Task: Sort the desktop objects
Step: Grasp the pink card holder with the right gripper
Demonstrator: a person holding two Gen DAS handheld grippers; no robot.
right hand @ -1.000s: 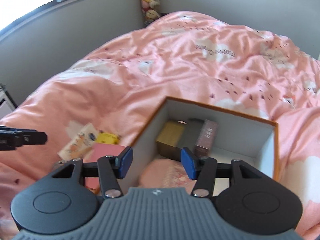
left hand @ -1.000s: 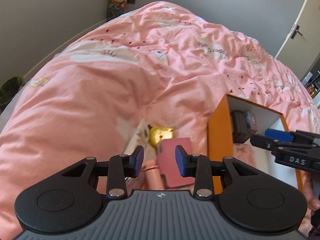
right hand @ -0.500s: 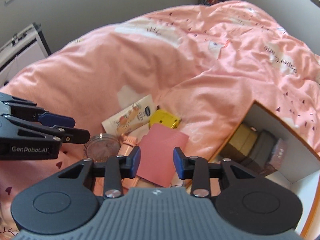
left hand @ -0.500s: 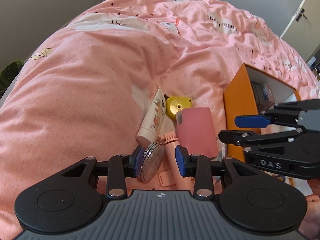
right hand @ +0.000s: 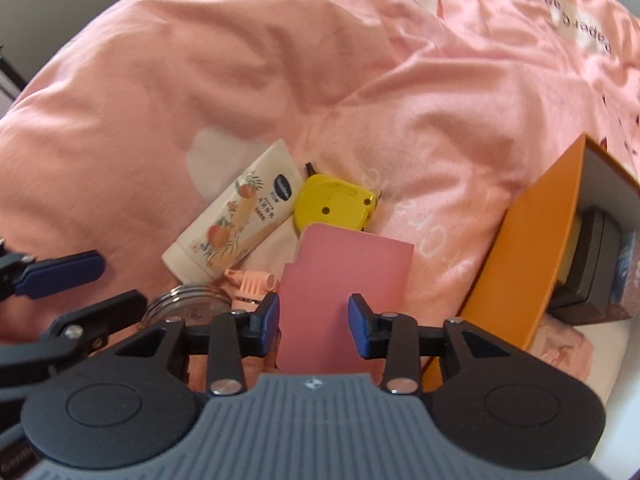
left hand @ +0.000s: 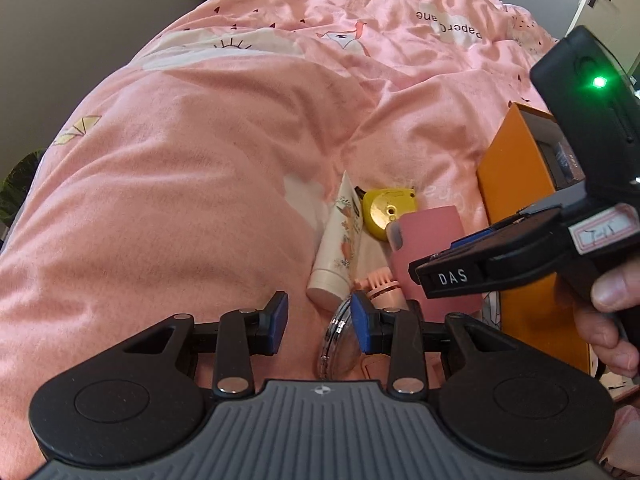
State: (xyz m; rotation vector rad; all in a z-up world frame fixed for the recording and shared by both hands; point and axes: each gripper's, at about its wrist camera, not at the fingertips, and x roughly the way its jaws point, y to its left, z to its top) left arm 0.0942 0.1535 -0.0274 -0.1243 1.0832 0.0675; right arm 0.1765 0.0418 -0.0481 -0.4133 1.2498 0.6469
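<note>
Your right tool (right hand: 313, 326), jaws apart and empty, straddles the card (right hand: 344, 296); closing may just push that thin, flat card into the soft bed (right hand: 200, 80). Your left tool (left hand: 318, 322) is apart too.

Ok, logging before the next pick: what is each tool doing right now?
Left tool: open, empty.
Right tool: open, jaws just widened slightly, over the pink case, not gripping it.

Pink card (right hand: 344, 280); yellow tape measure (right hand: 334, 200); orange box (right hand: 532, 264); pink printed quilt (right hand: 280, 80).
</note>
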